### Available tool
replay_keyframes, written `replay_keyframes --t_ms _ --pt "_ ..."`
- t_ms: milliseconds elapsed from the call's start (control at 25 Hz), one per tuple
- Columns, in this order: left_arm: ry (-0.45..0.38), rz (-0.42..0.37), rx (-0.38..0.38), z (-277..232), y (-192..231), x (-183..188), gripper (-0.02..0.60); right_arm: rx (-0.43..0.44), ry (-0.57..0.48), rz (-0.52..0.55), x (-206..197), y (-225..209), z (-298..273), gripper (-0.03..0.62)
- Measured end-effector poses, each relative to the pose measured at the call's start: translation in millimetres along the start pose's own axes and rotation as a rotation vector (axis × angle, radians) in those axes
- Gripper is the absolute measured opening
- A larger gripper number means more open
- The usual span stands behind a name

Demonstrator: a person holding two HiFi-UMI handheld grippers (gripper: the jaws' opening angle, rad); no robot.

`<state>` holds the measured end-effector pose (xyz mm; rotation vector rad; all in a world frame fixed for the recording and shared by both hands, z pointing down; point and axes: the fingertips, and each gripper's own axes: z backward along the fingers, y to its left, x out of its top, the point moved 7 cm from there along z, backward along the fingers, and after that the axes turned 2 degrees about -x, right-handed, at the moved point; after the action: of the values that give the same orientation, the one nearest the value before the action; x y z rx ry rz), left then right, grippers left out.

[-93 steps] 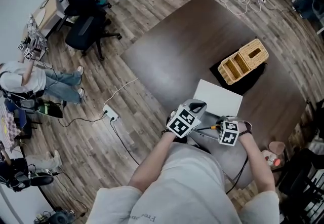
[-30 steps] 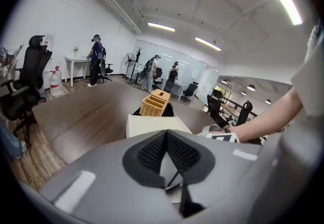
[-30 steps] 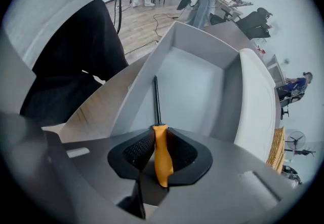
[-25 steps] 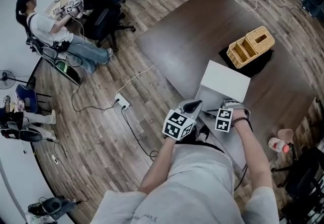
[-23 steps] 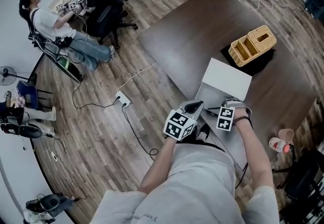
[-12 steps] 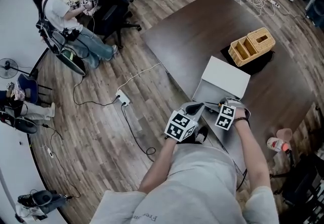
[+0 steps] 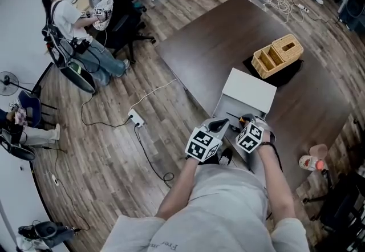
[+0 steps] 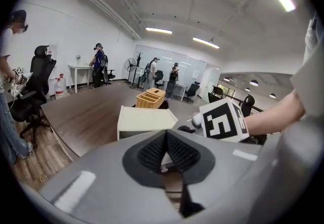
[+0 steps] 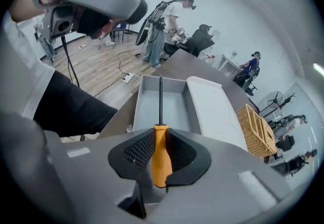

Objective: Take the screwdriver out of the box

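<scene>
My right gripper is shut on the orange handle of the screwdriver. Its thin dark shaft points out over the open grey box, whose white lid lies folded back to the right. In the head view the box stands at the near table edge, with the right gripper just before it and the left gripper beside it on the left. The left gripper is shut with nothing between its pads. Whether the shaft tip touches the box floor is hidden from me.
A wicker basket sits on a dark mat beyond the box. A small bottle stands near the table's right edge. On the wooden floor to the left lie a power strip and cable. A seated person and office chairs are far left.
The right gripper, still holding the screwdriver, has drawn slightly nearer the left gripper. The head view has shifted, so the box now sits higher in the picture. The left gripper stays shut.
</scene>
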<state>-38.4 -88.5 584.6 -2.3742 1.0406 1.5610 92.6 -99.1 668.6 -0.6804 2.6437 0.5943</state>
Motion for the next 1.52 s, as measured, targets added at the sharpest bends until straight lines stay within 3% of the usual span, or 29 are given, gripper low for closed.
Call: replay_keyframes --t_ms 320,680,1040,1520 --pt "0.004 -0.006 -0.017 -8 -4 6 0.054 -0.084 -0.173 -0.282 15 -17 36 0.067" --pt "0.018 -0.024 -0.025 -14 -9 8 0.054 -0.105 -0.32 -0.443 16 -18 70 0.067" --pt "0.038 -0.021 -0.013 -13 -4 5 0.054 -0.051 -0.421 -0.596 10 -20 74 0.067" --pt "0.04 -0.026 -0.016 -19 -2 12 0.054 -0.017 -0.497 -0.699 6 -30 79 0.067"
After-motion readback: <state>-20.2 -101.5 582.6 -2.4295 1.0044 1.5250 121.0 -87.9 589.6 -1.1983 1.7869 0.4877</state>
